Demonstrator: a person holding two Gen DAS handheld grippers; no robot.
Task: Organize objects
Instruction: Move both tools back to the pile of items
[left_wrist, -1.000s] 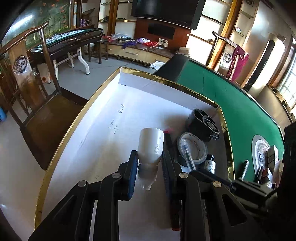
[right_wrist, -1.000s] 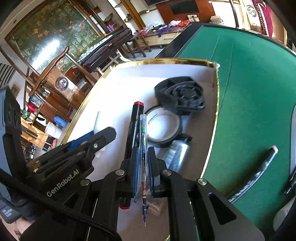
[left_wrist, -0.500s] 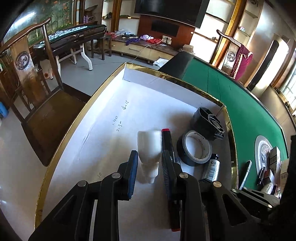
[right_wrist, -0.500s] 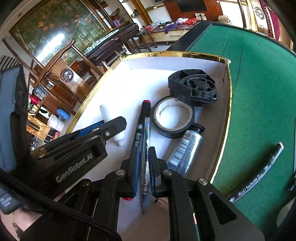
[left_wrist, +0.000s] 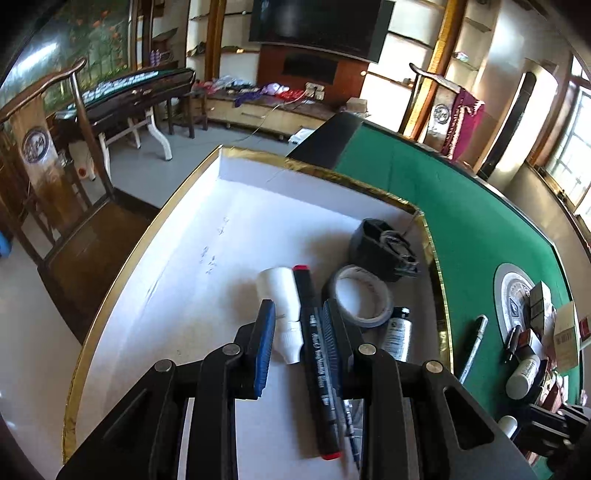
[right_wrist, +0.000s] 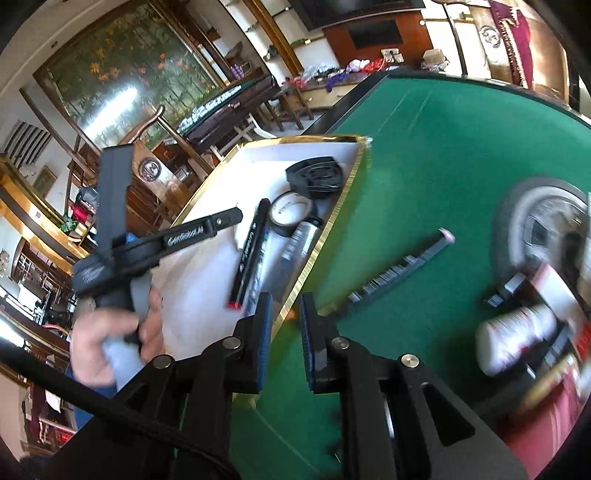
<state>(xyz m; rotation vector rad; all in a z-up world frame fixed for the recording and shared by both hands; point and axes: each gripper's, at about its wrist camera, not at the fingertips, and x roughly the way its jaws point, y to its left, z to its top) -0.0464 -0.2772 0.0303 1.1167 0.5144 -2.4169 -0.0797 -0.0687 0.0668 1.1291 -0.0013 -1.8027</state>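
Observation:
A gold-rimmed white tray holds a white tube, a black marker with red ends, a blue pen, a tape roll, a small dark bottle and a black fan. My left gripper hovers open over the tube's narrow end and the marker, its pads pressing on neither. My right gripper hangs over the tray's gold rim; its jaws are opening with nothing between them. The blue pen lies beside the marker.
On the green table lies a long black pen. A white bottle and small boxes crowd the right side around a round emblem. A hand holds the left gripper. A wooden chair stands left of the tray.
The right gripper let go of the blue pen, which now lies beside the marker, and swung back to the right over the tray's edge. The left gripper drew back slightly from the white tube.

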